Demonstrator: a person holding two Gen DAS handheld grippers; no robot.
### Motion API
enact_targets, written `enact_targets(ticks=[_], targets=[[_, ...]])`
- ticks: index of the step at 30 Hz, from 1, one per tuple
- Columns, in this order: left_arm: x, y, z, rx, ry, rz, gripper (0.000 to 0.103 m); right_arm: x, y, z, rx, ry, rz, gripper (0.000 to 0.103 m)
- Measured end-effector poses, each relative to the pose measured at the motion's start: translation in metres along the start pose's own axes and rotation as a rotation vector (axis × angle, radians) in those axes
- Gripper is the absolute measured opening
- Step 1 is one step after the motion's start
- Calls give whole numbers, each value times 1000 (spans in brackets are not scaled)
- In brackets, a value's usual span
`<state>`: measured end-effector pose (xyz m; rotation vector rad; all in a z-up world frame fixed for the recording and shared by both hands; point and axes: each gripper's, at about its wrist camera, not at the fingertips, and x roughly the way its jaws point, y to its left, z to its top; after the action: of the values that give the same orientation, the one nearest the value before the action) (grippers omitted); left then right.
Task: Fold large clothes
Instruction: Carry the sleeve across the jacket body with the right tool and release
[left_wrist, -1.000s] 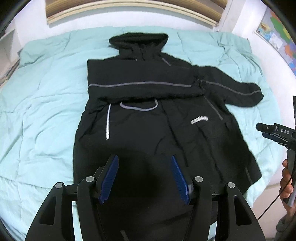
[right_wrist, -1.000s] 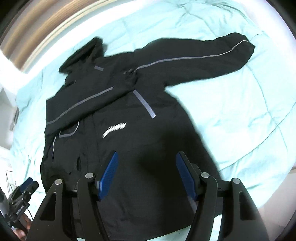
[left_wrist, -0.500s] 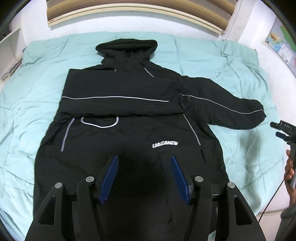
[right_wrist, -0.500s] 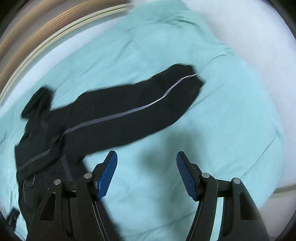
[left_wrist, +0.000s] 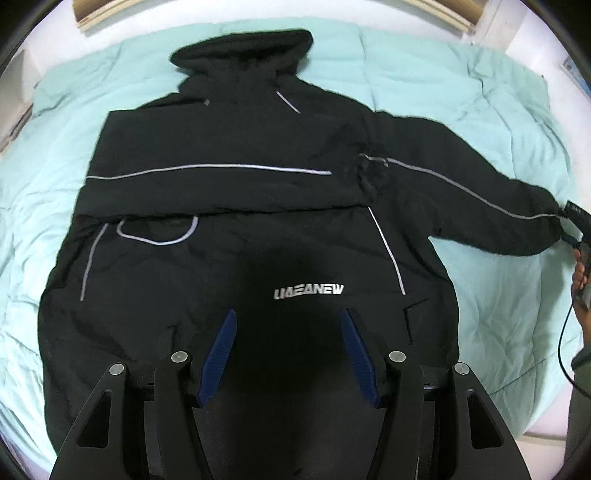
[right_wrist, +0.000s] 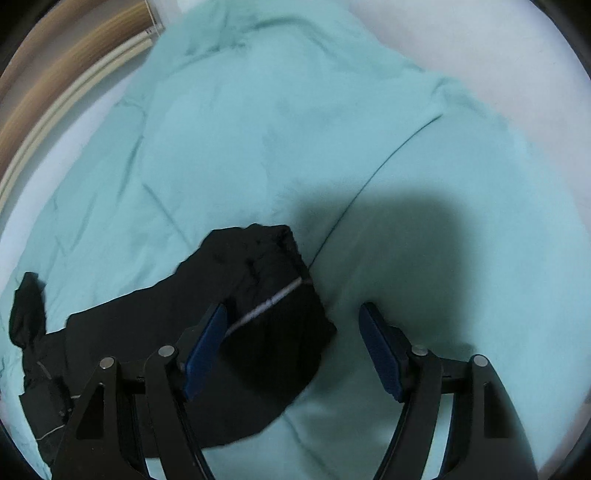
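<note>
A black hooded jacket with grey piping lies face up on a teal bedspread. One sleeve is folded across the chest; the other sleeve stretches out to the right. My left gripper hovers open over the lower front of the jacket, under its white logo, with nothing between its blue pads. In the right wrist view my right gripper is over the sleeve's cuff. Its jaws are opening, and the cuff lies between them near the left pad without being pressed. In the left wrist view the right gripper shows at that cuff.
A wooden headboard and a white wall run along the far side of the bed. The bed's edge curves at the lower right. A person's hand and a thin black cable are at the right edge.
The right gripper has swept from the jacket's body out along the stretched sleeve to its cuff, and its jaws have widened. The left gripper has shifted sideways and closer over the jacket's front.
</note>
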<state>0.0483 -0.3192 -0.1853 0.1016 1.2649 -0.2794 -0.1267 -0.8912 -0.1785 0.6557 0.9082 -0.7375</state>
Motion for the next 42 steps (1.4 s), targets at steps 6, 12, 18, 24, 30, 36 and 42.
enact_targets(ticks=[6,12,18,24,30,36,42], targets=[[15,-17,8,40,38,9,61,27,24,-12,-76,50,105,73],[37,-25,15,66,64,-6,61,-16,29,-21,-65,-78,129,29],[89,-1,11,-24,174,-24,61,-4,30,-23,-58,-75,-2,28],[102,17,1,-35,216,-82,61,34,58,-26,-142,52,-138,25],[71,30,13,33,108,-81,61,-34,129,-41,-245,-63,11,24],[44,68,33,5,26,-113,61,-81,252,-98,-427,-99,138,24],[29,118,55,-32,-36,-117,61,-108,374,-178,-597,-128,187,23]])
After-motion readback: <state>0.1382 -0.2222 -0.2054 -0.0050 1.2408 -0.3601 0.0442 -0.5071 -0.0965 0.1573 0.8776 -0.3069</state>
